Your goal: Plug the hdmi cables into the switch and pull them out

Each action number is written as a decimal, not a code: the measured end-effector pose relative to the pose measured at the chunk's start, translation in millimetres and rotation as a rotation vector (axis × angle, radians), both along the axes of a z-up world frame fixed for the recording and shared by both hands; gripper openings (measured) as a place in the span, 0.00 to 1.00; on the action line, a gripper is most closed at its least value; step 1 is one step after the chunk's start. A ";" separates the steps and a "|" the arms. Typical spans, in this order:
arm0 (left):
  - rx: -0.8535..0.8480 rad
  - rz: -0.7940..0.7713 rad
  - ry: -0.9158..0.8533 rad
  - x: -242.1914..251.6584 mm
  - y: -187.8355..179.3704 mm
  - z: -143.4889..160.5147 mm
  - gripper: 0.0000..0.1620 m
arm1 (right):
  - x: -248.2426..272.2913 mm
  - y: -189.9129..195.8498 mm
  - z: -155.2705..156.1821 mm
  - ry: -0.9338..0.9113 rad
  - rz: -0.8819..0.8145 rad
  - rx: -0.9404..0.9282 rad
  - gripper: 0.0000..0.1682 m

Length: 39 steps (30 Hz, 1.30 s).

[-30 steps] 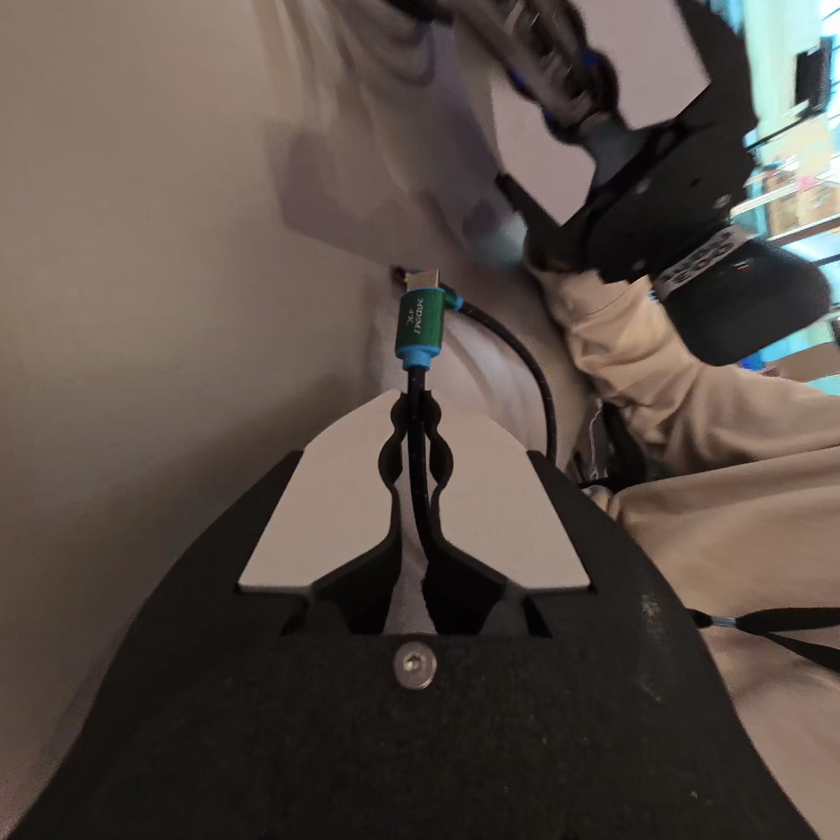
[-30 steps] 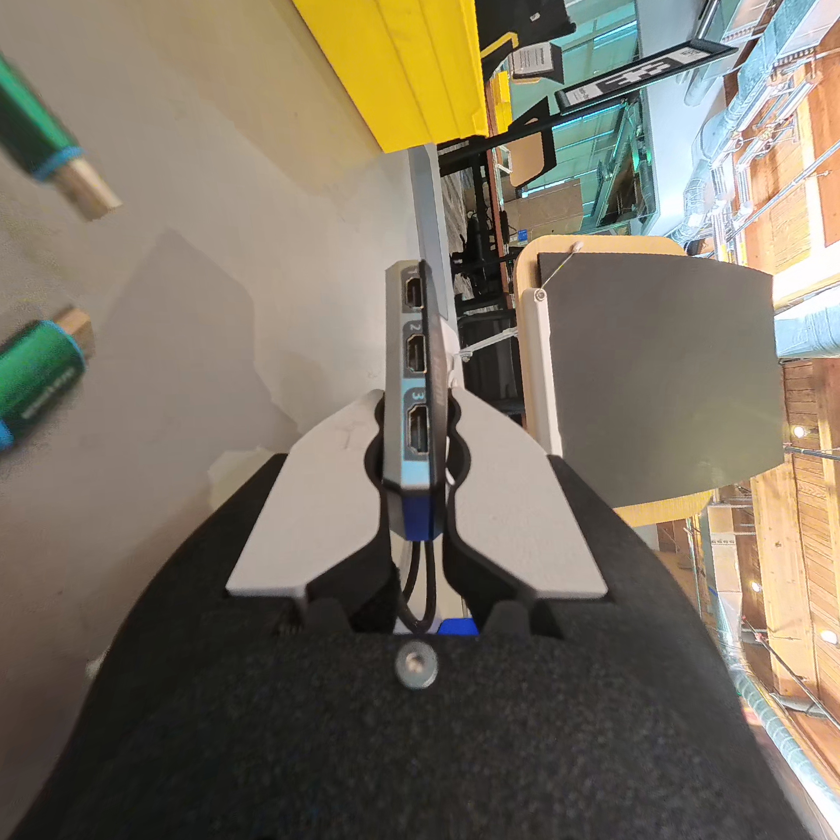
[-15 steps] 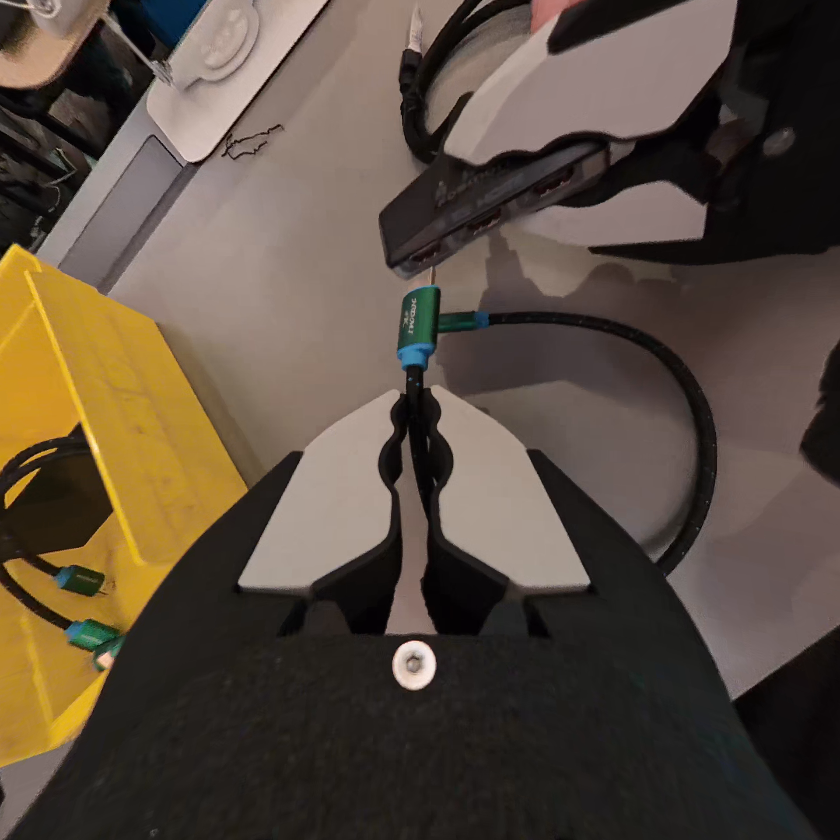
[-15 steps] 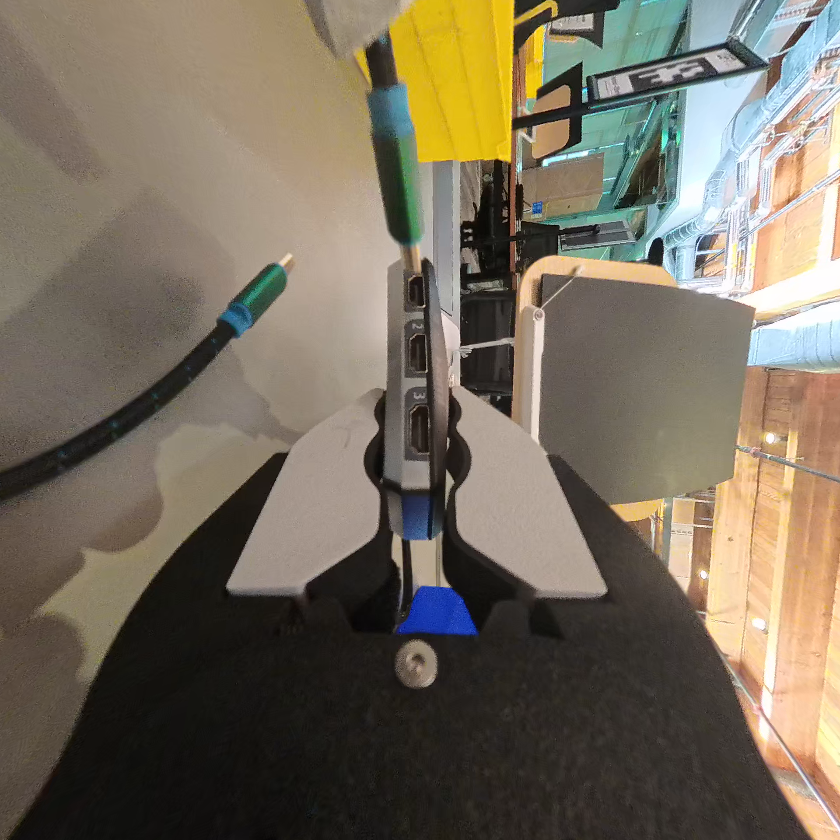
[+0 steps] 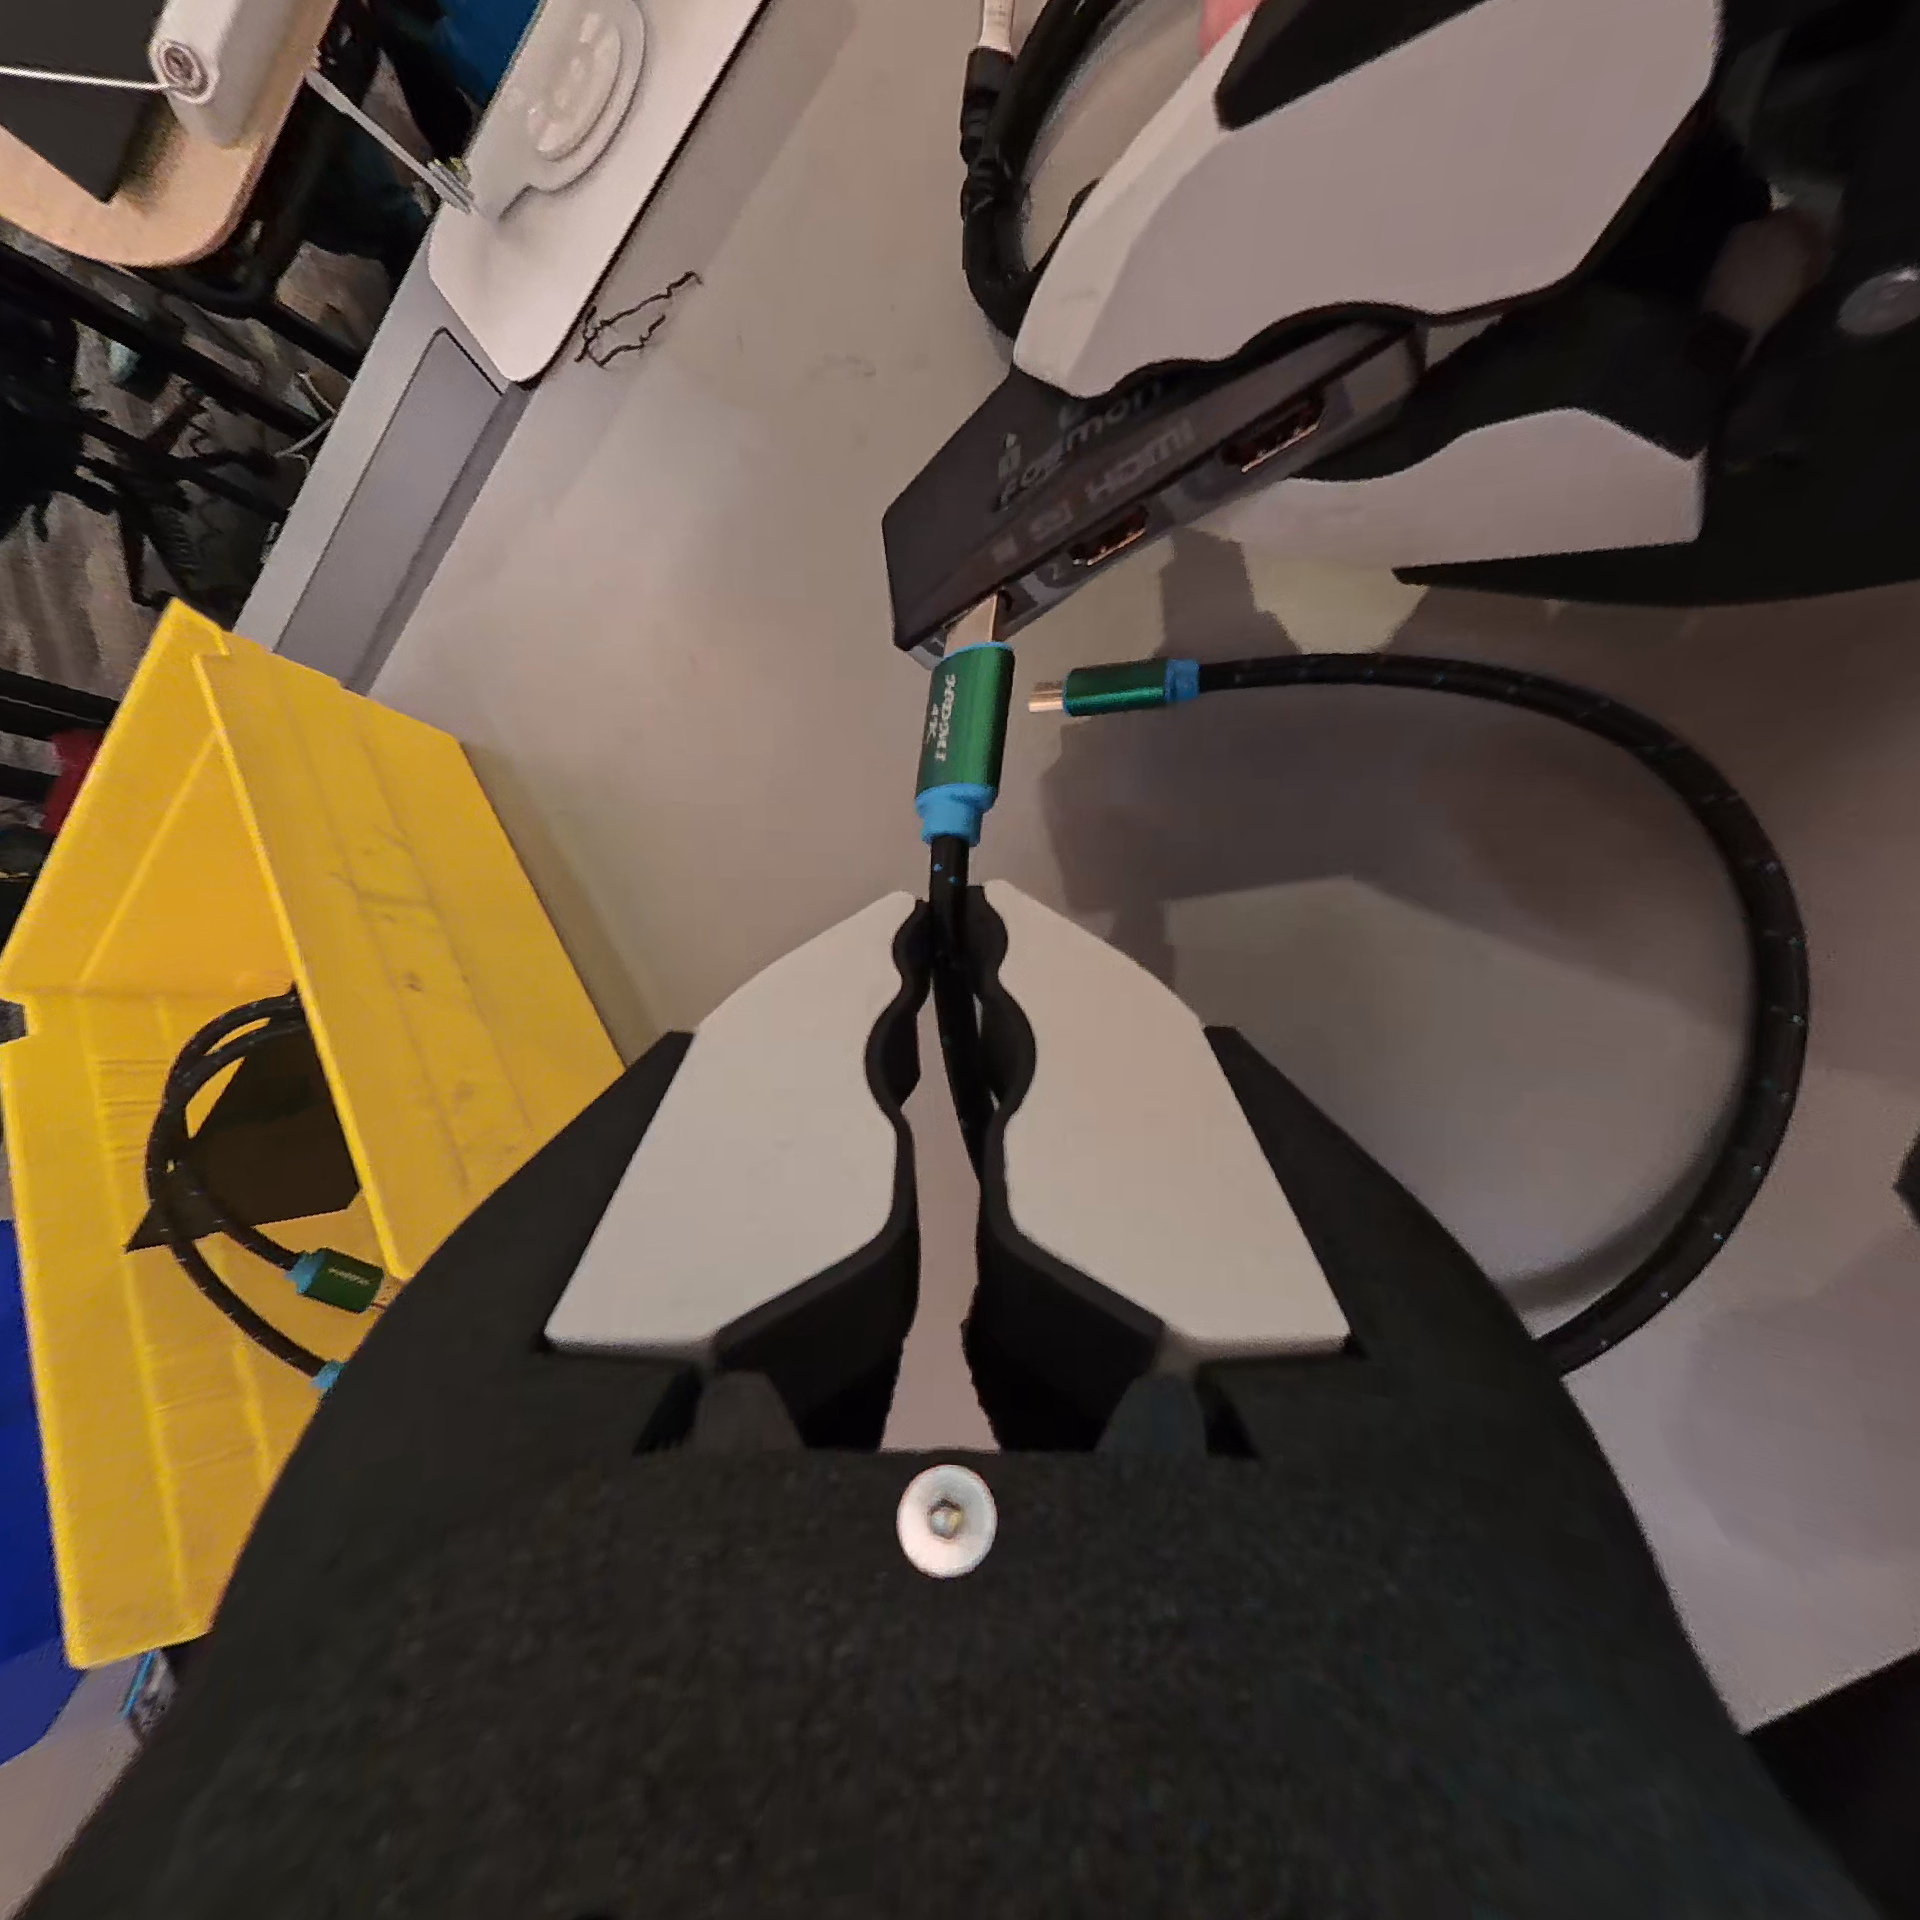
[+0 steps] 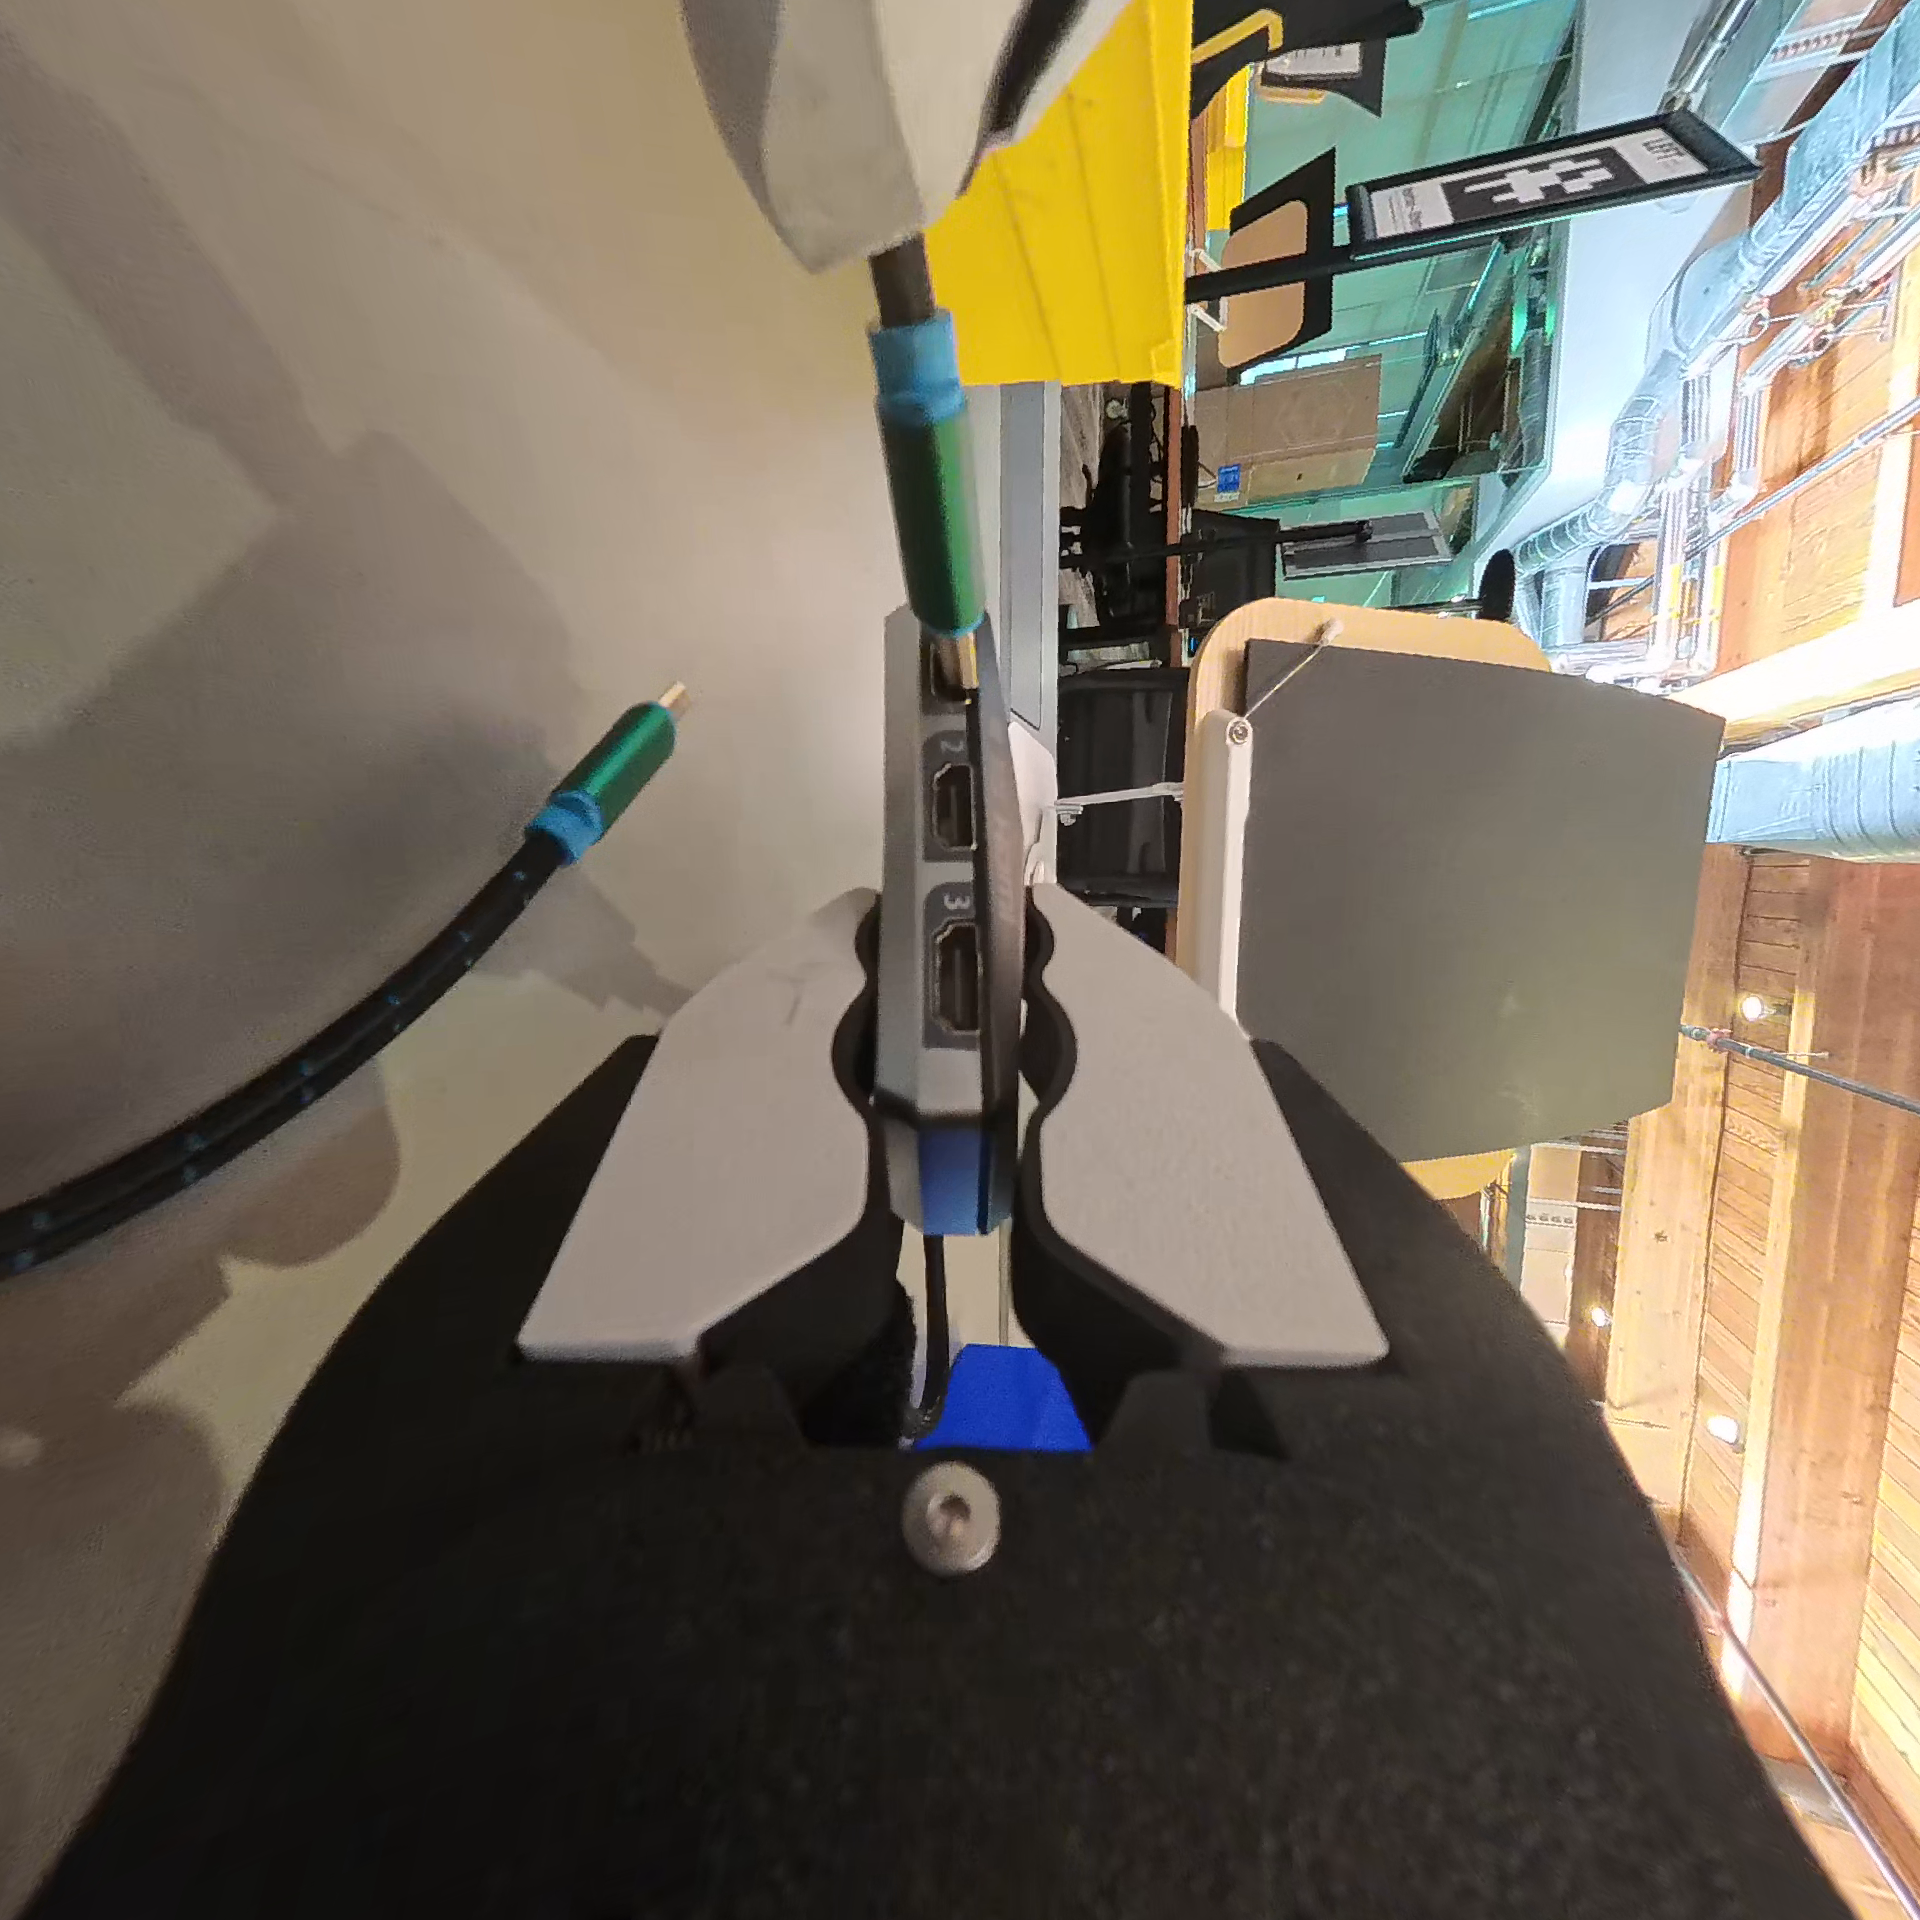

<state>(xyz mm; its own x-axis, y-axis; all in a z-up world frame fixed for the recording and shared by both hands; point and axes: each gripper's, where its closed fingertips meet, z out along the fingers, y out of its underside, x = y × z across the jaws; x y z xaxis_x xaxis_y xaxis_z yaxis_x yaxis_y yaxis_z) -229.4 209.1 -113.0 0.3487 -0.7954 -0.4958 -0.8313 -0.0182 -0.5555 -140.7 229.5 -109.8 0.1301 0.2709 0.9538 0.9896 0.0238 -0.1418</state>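
The left tool (image 5: 948, 914) is clamping down on a black braided HDMI cable (image 5: 1704, 935) with little blue flecks woven in, gripping it just behind the plug. That plug (image 5: 961, 738) has a shiny green metal shell with a light blue rubbery collar, and its metal tip is sitting right at the end port of the switch (image 5: 1049, 520), partly in as far as I can tell. The tool fingers are pale grey, smooth and rounded, with wavy black inner pads, all on a fuzzy black body.

The right tool (image 6: 951, 987) is squeezing the switch (image 6: 940, 935) across its flat faces near one end. It's a slim dark grey slab, matte, with three ports in a row along one narrow edge. The two nearer ports are sitting empty, and the farthest one is taking the green plug (image 6: 930, 520). A thin black lead is hanging off the switch's other end, behind the fingers.

The cable is looping round in a big arc to the right over the worktop (image 5: 675, 623), and its second plug (image 5: 1117, 688) is pointing back toward the switch, just beside the first plug but not touching it.

The worktop is plain, smooth and light grey, with soft shadows. Off to the left a yellow plastic bin (image 5: 291, 935) is lying with another braided cable (image 5: 208, 1226) curled inside. Farther off there's a pale plywood board with a dark panel (image 6: 1455, 883), and the room is looking like a workshop with wood-slat walls and exposed ducts.
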 end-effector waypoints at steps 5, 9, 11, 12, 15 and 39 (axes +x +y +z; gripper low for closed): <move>0.107 0.010 0.104 -2.0 1.0 -1.0 0.04 | -2.5 -0.4 -2.6 -0.040 -0.004 0.015 0.13; 0.135 0.031 0.121 -1.7 1.0 -0.7 0.04 | -4.3 -1.2 -5.1 -0.061 -0.004 0.017 0.13; 0.166 0.033 0.129 -1.7 1.5 1.8 0.04 | -5.0 -1.9 -4.4 -0.048 0.000 0.015 0.13; 0.177 0.037 0.129 -1.8 1.7 3.3 0.04 | -5.7 -2.6 -3.5 -0.041 0.011 0.018 0.13; 0.192 0.036 0.128 -2.2 2.3 4.9 0.04 | -7.8 -3.8 -0.8 -0.030 0.040 0.032 0.13; 0.362 0.026 0.344 -12.1 8.9 -2.4 0.04 | -13.7 -5.4 -4.6 -0.016 0.104 0.030 0.13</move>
